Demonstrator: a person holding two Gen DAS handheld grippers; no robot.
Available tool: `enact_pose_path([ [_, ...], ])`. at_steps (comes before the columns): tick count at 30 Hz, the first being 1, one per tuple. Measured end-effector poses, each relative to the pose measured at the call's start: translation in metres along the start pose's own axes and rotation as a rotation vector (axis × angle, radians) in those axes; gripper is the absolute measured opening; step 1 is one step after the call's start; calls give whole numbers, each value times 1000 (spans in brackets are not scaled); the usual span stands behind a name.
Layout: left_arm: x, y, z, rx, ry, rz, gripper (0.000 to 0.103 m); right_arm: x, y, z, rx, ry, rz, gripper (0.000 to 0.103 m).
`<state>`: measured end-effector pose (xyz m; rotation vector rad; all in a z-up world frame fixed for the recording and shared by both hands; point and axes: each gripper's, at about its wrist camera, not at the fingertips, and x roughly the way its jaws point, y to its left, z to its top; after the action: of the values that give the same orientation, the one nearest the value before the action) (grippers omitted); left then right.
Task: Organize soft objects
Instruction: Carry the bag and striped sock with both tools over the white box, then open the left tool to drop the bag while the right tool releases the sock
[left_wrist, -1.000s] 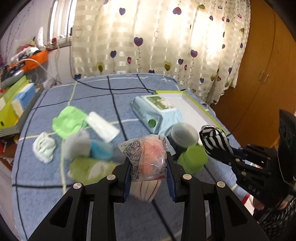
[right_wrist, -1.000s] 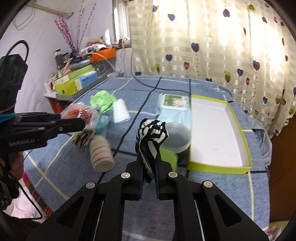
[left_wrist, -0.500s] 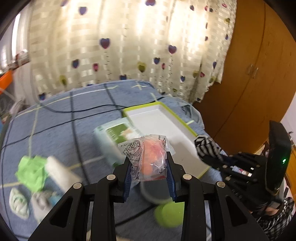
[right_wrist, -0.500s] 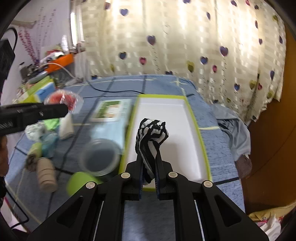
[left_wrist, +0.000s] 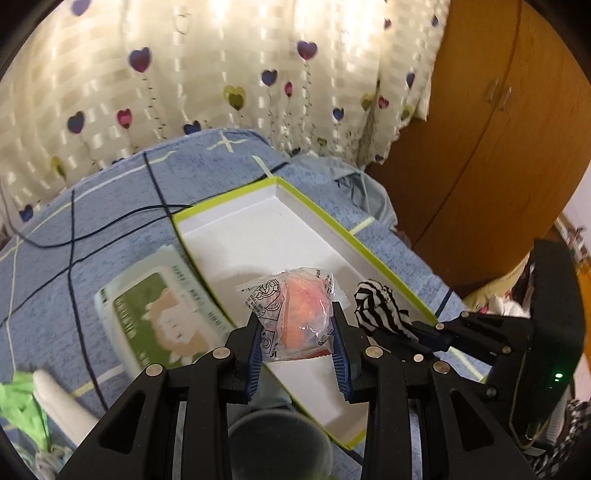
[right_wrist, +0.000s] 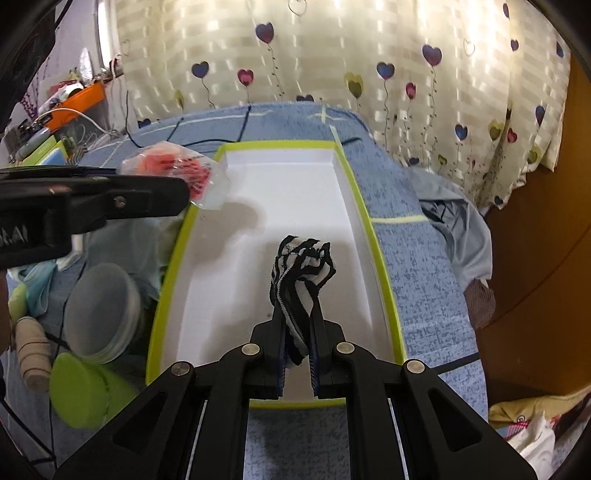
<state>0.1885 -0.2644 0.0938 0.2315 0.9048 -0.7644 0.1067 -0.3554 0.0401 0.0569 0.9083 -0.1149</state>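
White card lined with a lime-green rim, the shallow box lies on the blue bedspread straight ahead of and below the left gripper in the left wrist view, its long axis running from the near edge of the bed away toward the heart-print curtain. That gripper is clamped on a clear-wrapped orange soft ball, which hangs above the box's near half, so the coming move looks like a short drop downward. A wet-wipes pack sits just beside the box's left wall, and the right gripper comes in from the right holding a striped sock over the box's right rim. In the right wrist view the box stretches lengthwise away from the right gripper, whose jaws are pressed tight on the black-and-white striped sock; the sock stands bunched and upright above the floor of the box, about midway along it and nearer the right wall. The left gripper reaches in from the left with the wrapped ball above the far left rim. Of the two, I judge the right gripper better centred over the box for release.
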Motion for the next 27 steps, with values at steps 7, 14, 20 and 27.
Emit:
enact_pose_path([
  [7, 21, -5, 2, -3, 45, -20, 32, 9, -4, -5, -15, 25, 0, 10],
  [14, 37, -5, -2, -17, 94, -52, 34, 14, -8, -7, -4, 34, 4, 21],
  [20, 40, -3, -3, -31, 103, -63, 40, 17, -12, -11, 12, 57, 14, 58],
  [27, 40, -6, -3, -34, 104, -81, 53, 15, -13, -13, 5, 50, 16, 60],
])
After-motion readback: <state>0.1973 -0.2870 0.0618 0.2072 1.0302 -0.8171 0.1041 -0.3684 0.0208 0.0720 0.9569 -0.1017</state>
